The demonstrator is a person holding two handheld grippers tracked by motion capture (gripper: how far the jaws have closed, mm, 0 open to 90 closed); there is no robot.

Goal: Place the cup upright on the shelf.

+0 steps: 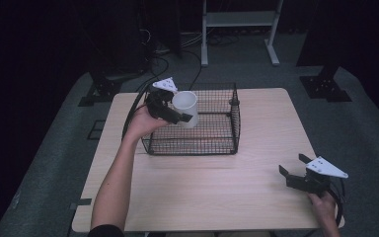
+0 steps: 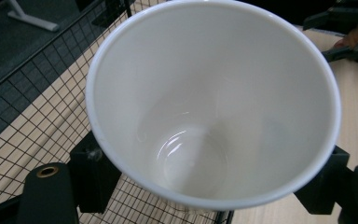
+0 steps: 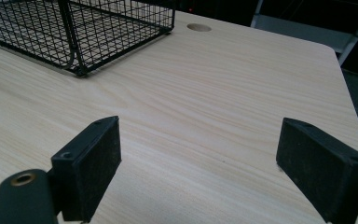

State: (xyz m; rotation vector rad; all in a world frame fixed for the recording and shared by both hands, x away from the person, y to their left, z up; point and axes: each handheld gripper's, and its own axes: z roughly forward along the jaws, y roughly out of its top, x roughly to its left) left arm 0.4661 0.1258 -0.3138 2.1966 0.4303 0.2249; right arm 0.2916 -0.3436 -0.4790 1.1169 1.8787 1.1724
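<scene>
- The white cup (image 1: pixel 185 107) is held in the air over the left part of the wire basket (image 1: pixel 212 143), near the basket's left wall and its far-left corner; it does not touch the mesh floor, as far as I can judge.
- The cup is tilted: its long axis leans, with the mouth turned up and toward the left hand, so the left gripper view looks straight into the empty inside (image 2: pixel 196 158).
- The left gripper (image 1: pixel 177 116) is closed on the cup, one black pad (image 2: pixel 93 175) on each side of the wall just under the rim. The jaws stand as far apart as the cup's body and cannot close more.
- So the cup lies directly between these jaws, in front of the left hand (image 1: pixel 140 123), on the basket side of it.
- The left hand is clearly the nearer one; the basket floor is just below the cup, and I think a lowering with some straightening is what comes next.
- The right gripper (image 1: pixel 292 169) rests near the front-right corner of the tabletop (image 1: pixel 256 197), well apart from the basket. Its jaws are wide open with nothing between them, only bare wood.
</scene>
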